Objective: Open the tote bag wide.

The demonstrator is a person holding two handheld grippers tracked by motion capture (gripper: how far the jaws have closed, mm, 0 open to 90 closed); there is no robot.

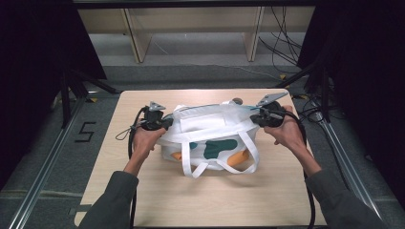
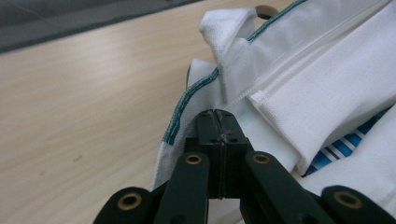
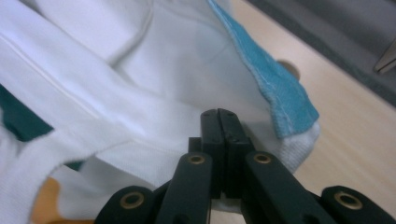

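Both forearms reach in from the near edge of the wooden table (image 1: 143, 200), the left hand (image 1: 143, 140) and right hand (image 1: 286, 133) set at opposite ends of a white tote bag (image 1: 210, 131) lying mid-table. The left gripper (image 1: 160, 123) has its jaws pressed together on the bag's teal-trimmed edge (image 2: 180, 112) — the right gripper (image 1: 261, 117) likewise pinches white fabric beside a blue hem (image 3: 275, 88). The bag's looped handles (image 1: 224, 164) trail toward the person, and a small round brown object (image 1: 237, 100) sits just behind the bag
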